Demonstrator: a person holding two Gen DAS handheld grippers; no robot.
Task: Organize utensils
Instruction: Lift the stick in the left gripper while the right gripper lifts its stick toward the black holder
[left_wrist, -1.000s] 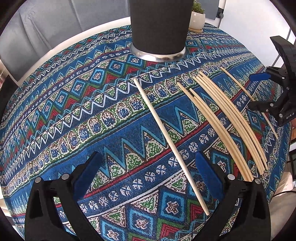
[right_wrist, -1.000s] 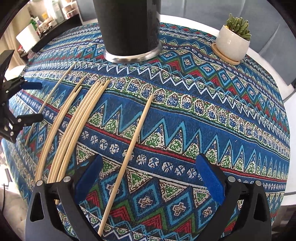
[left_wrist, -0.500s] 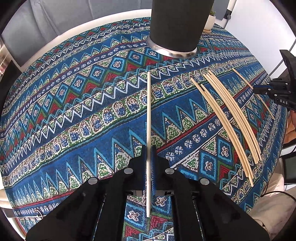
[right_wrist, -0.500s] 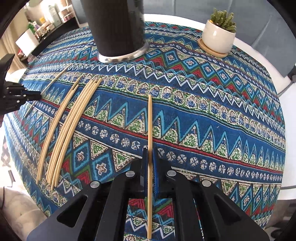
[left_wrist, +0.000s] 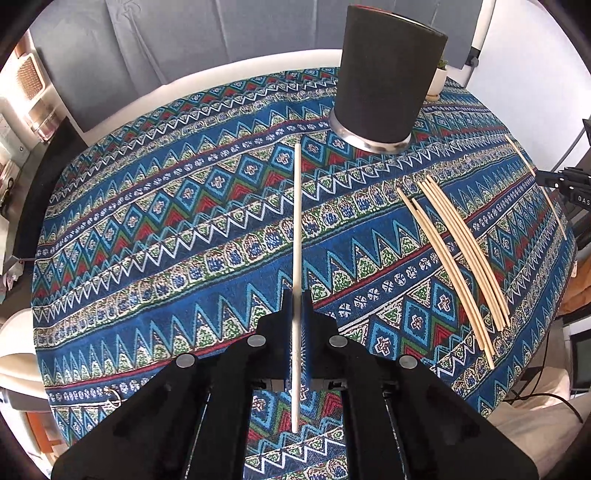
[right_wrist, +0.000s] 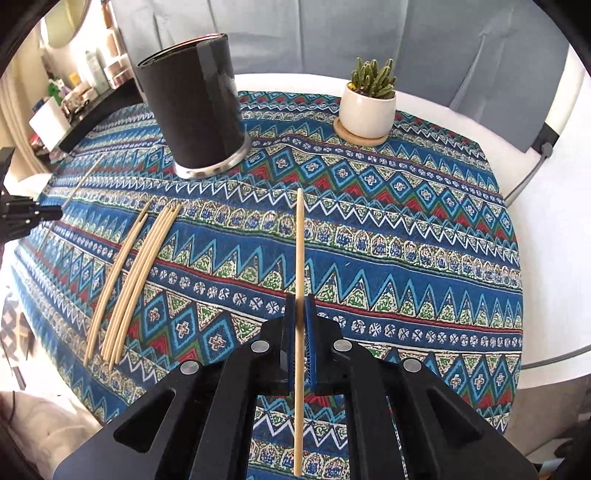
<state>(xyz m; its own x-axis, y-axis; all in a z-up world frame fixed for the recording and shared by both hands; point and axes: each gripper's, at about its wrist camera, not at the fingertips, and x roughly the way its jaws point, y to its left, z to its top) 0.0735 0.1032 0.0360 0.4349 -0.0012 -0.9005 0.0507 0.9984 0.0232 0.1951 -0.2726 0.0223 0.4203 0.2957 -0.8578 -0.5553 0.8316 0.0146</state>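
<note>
Both grippers are clamped, each on one chopstick. Left gripper (left_wrist: 296, 325) pinches a pale chopstick (left_wrist: 296, 229) that runs straight up the middle of its frame, tip towards the black holder (left_wrist: 384, 85) at upper right. Right gripper (right_wrist: 300, 332) pinches a tan chopstick (right_wrist: 300, 240) the same way, with the holder (right_wrist: 192, 107) at upper left of its frame. Both sticks look lifted off the patterned cloth (left_wrist: 166, 240), judging by the shadow offset.

Remaining loose chopsticks (left_wrist: 458, 254) lie in a fanned bundle at right of the left view, flat on the surface; one more thin stick (left_wrist: 521, 155) sits near the far right edge. Same bundle (right_wrist: 133, 273) shows at left in the right view.

Risks from here:
- Grip is near the lower third of each stick, so there's a long lever ahead of the pads. A stick can pivot or slide in the pads if the tip knocks the holder rim.
- Holder is tall with a narrow mouth. A side hit could tip it, more likely if it's empty; I can't tell the contents.
- Both sticks likely head for one opening, so the grippers could clash.
- Potted cactus (right_wrist: 369, 99) stands just beside the holder on the right gripper's side; a wide swing clips it.
- Cloth may drag if a tip dips.
</note>
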